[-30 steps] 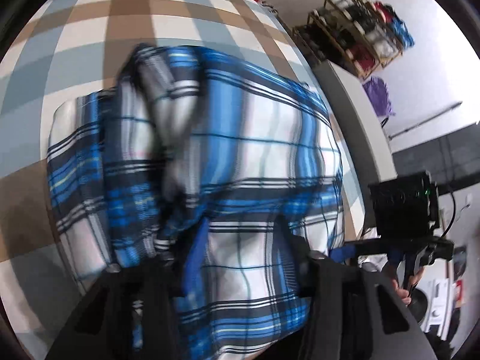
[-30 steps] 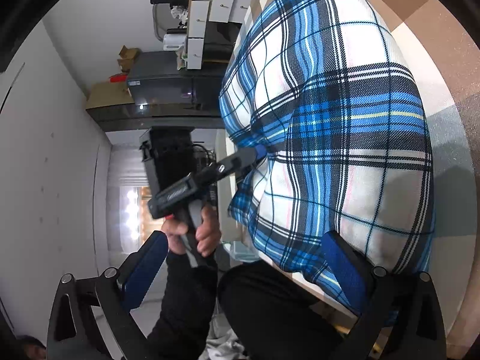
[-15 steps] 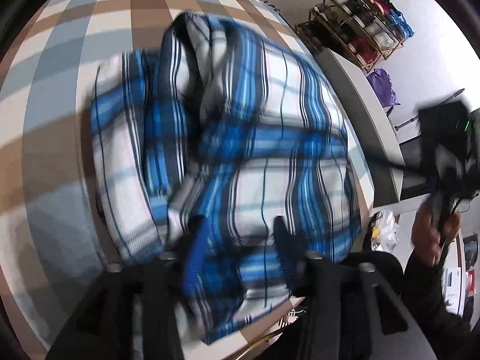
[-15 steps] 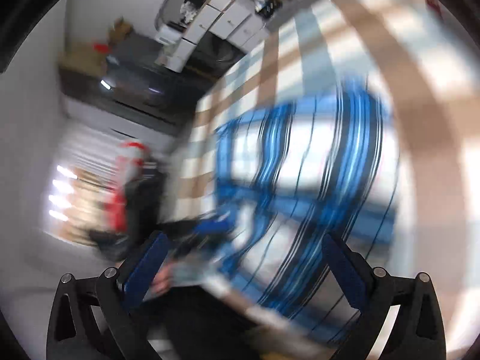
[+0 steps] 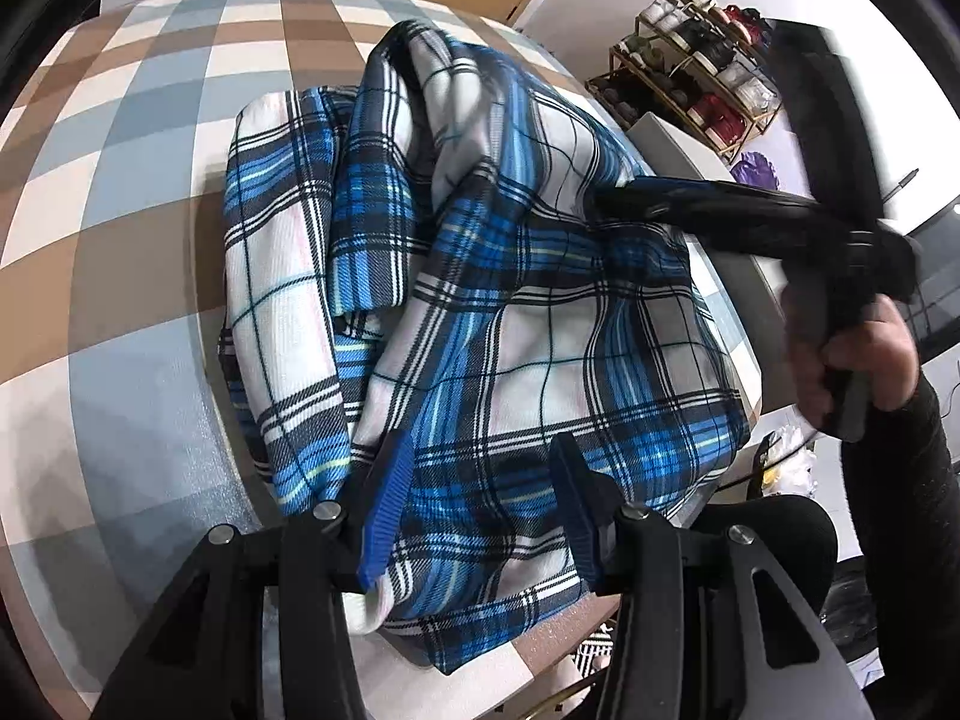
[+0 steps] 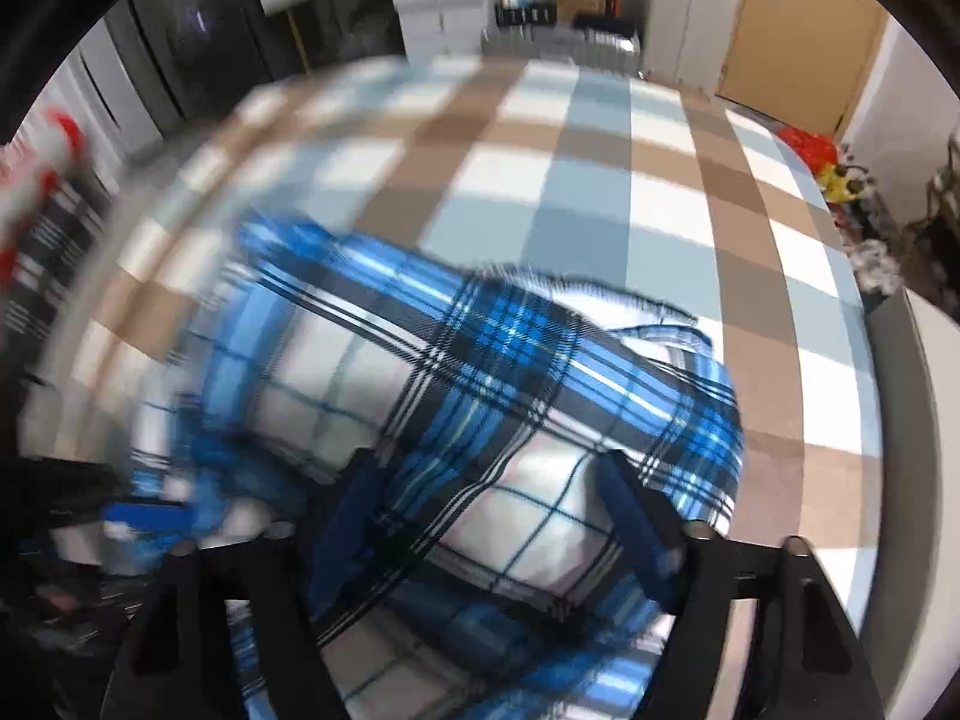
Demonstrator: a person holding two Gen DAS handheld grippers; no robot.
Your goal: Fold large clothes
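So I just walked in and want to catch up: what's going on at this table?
A person is folding a blue plaid shirt on a table with a checked cloth, using a handheld gripper in each hand. The left gripper sits low over the shirt's near edge with fabric between its fingers. The right gripper, jaws just closing, hovers over the bunched shirt. The shirt is partly folded but still rumpled.

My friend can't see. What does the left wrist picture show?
A blue plaid shirt lies bunched on a checked cloth, with the left gripper over its near edge. The right gripper reaches in from the right, gripped by a hand.
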